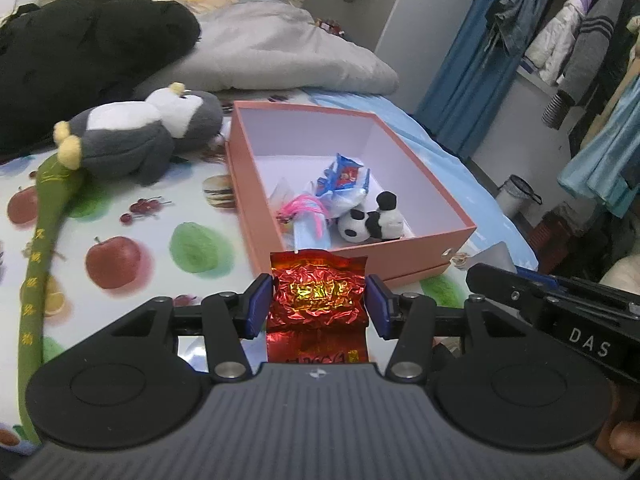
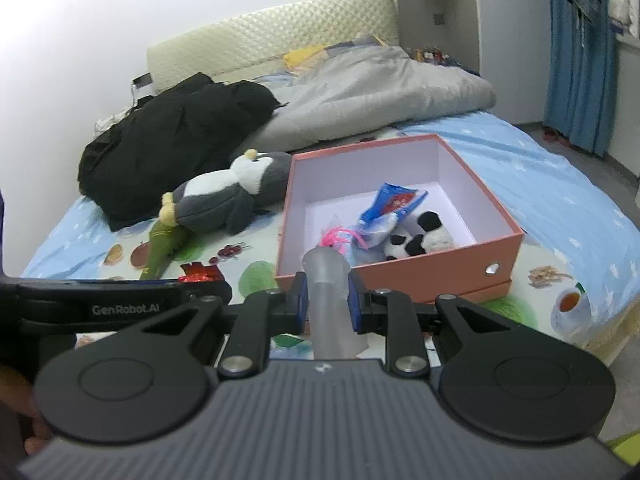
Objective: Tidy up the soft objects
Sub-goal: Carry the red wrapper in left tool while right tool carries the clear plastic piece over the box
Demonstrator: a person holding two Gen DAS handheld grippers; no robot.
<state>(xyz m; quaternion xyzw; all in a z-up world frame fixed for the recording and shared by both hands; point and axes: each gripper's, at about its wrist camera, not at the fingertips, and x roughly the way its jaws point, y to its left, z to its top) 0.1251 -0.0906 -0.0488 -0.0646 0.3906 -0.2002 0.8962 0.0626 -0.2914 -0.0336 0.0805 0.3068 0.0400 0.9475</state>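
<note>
We hold the left tool (image 1: pixel 319 305) pinched on a crumpled red foil packet (image 1: pixel 319 300), just short of the near wall of the open pink box (image 1: pixel 256 200) on the bed (image 1: pixel 120 240). The right tool (image 2: pixel 325 305) grips a translucent, possibly plastic, tube-like item (image 2: pixel 330 304). Inside the box lie a panda plush (image 1: pixel 372 222), a blue snack packet (image 1: pixel 344 178) and a pink string bundle (image 1: pixel 300 206). Left of the box lie a penguin plush (image 1: pixel 140 136) and a green fabric strip (image 1: pixel 44 248). Behind them sit a black coat (image 1: pixel 80 52) and a grey quilt (image 1: pixel 280 52).
</note>
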